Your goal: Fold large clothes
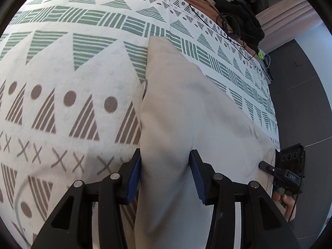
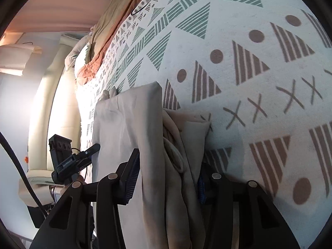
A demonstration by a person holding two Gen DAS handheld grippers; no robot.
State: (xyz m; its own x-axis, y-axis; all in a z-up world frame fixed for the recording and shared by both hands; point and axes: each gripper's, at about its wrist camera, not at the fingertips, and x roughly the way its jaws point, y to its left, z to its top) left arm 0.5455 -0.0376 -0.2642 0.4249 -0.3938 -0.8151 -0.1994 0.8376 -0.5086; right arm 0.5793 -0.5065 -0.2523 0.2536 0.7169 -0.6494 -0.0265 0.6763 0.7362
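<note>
1. Beige garment [image 1: 182, 112] lies on the patterned bedspread [image 1: 62, 66]. Left hand-held gripper [image 1: 165, 164] pinches one end, right hand-held gripper [image 2: 169, 166] pinches bunched layers.
2. Keep both ends level and taut; lay edge onto edge.
3. Black cable [image 1: 228, 29] and orange blanket [image 2: 93, 68] at the bed's far edge; curtain [image 2: 62, 4] behind.

Garment [image 1: 186, 112] on bedspread [image 1: 62, 72]; cable [image 1: 228, 29] apparently behind.

Beige garment [image 1: 186, 108] and black cable [image 1: 230, 31] lie on patterned bedspread [image 1: 68, 78].
</note>
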